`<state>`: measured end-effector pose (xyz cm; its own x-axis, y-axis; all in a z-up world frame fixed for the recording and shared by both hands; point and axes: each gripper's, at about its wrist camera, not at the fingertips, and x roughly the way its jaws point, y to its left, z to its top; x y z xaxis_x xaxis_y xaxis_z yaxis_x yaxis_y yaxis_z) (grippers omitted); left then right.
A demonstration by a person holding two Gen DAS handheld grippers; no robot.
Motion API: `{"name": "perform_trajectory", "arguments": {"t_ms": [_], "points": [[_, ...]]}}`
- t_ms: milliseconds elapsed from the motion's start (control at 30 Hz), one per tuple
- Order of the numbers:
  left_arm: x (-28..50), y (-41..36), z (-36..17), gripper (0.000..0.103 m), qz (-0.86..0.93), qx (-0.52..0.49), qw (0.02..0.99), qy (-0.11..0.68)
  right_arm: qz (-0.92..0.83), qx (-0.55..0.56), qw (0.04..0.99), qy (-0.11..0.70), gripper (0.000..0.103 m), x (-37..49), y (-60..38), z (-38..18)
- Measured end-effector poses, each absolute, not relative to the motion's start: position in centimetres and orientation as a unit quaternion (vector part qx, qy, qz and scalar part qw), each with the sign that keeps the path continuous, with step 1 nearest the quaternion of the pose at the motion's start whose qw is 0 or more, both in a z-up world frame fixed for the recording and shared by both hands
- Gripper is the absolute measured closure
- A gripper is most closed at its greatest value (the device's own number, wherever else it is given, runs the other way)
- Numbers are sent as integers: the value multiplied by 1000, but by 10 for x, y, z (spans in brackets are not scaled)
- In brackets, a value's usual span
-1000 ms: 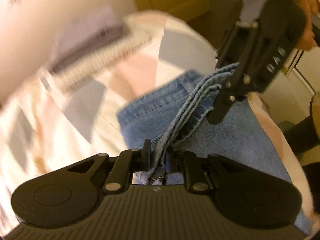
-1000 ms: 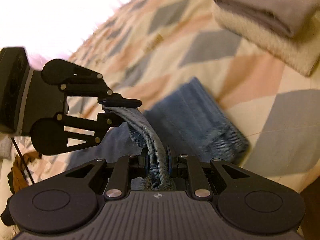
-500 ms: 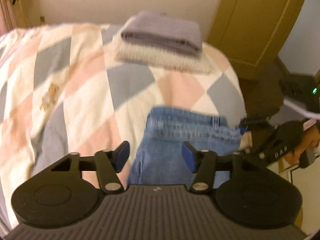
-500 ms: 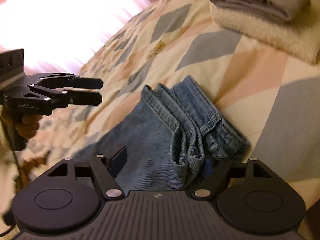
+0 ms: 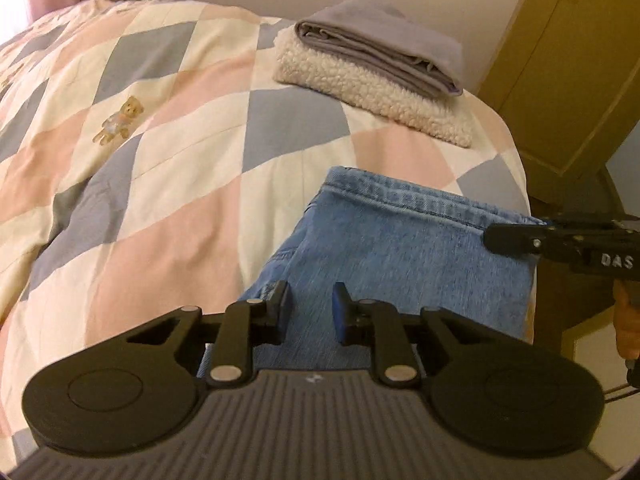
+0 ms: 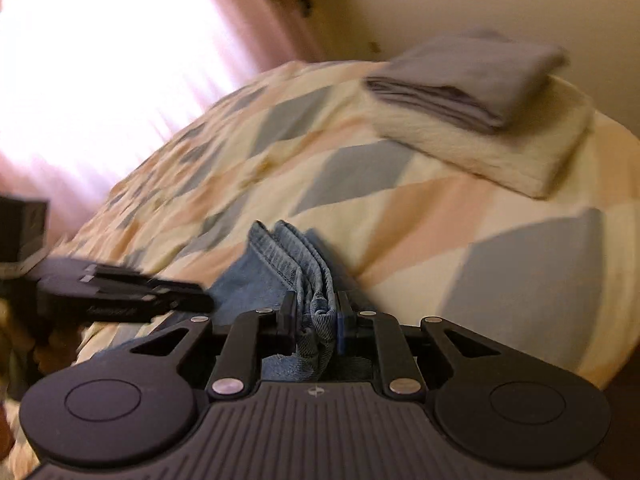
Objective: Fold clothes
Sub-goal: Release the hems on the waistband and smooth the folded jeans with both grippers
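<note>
Right gripper (image 6: 317, 322) closing, pinched jeans (image 5: 404, 240) edge stack; left gripper (image 5: 308, 312) closing, nothing between pads. We judged: gather every layer, lift level.

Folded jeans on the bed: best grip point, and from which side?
Pinch the stacked hem end of the jeans, where the layers stand bunched together. Come in low from the near edge of the quilt, one finger each side, so one pinch catches every layer.
</note>
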<state>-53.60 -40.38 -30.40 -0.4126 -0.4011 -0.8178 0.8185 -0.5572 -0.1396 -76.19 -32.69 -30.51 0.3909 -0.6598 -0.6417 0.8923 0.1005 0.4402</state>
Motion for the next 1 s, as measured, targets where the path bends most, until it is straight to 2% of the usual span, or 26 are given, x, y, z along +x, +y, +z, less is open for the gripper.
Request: {"name": "perform_trajectory", "arguments": {"t_ms": [200, 267, 367, 400, 433, 500, 567, 767, 833, 1000], "points": [[-553, -407, -303, 86, -801, 357, 398, 269, -515, 423, 728, 163, 83, -763, -341, -322], [-562, -413, -305, 86, -805, 352, 395, 267, -507, 434, 726, 164, 77, -763, -345, -324], [-579, -423, -310, 85, -812, 351, 389, 256, -527, 435, 712, 160, 76, -766, -345, -322], [-585, -426, -311, 85, -815, 350, 387, 253, -543, 427, 705, 160, 72, -766, -344, -320], [-588, -432, -313, 82, -814, 350, 388, 252, -560, 420, 696, 160, 57, -766, -342, -317], [-586, -446, -315, 77, -809, 348, 393, 264, -606, 405, 664, 168, 49, -768, -340, -313], [-573, -448, -304, 84, -805, 333, 416, 262, -632, 380, 654, 169, 51, -766, -334, -303], [-474, -397, -259, 85, -781, 332, 463, 255, -605, 321, 709, 171, 52, -730, -299, -271], [-441, -359, -252, 85, -773, 359, 463, 244, -575, 317, 729, 193, 57, -706, -287, -275], [-390, -276, -286, 84, -740, 467, 424, 234, -515, 319, 753, 256, 62, -649, -266, -309]]}}
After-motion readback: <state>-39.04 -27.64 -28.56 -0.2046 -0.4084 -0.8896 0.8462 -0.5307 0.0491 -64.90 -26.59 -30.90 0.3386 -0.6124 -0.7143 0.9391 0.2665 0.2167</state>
